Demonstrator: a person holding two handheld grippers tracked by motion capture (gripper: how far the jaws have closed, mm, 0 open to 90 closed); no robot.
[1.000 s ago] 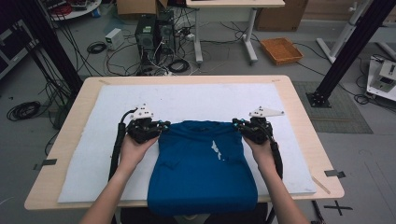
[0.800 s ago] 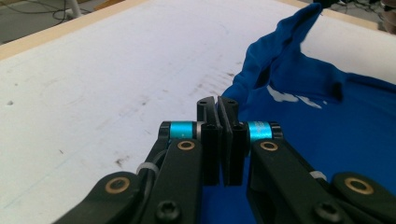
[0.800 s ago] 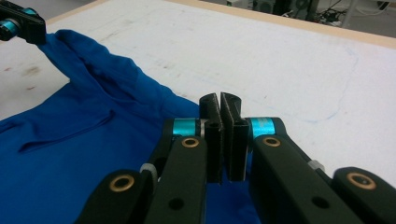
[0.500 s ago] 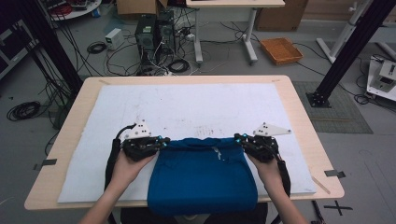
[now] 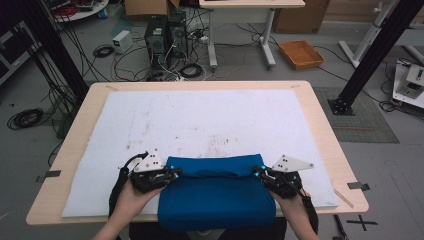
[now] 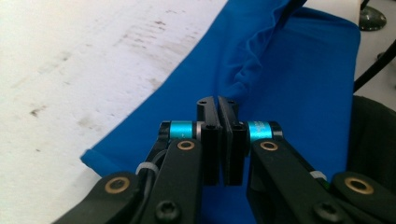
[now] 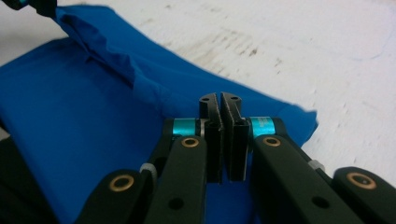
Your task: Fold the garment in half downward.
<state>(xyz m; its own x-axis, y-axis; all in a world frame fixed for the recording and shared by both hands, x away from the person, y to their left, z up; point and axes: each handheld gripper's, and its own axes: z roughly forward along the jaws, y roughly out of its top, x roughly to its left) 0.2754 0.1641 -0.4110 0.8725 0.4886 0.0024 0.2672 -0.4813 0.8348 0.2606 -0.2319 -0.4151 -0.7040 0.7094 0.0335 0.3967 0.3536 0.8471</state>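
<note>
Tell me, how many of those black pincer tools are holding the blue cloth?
2: the left gripper at the blue cloth's far left corner, the right gripper at its far right corner.

The blue cloth [image 5: 217,197] hangs past the table's near edge, its lower part out of sight.

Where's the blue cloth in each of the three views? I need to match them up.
High view: blue cloth at bottom centre, hanging over the near table edge.
Left gripper view: it runs from upper right down to the jaws.
Right gripper view: it covers the left half.
Shared landmark: the stained white mat beyond it.
</note>
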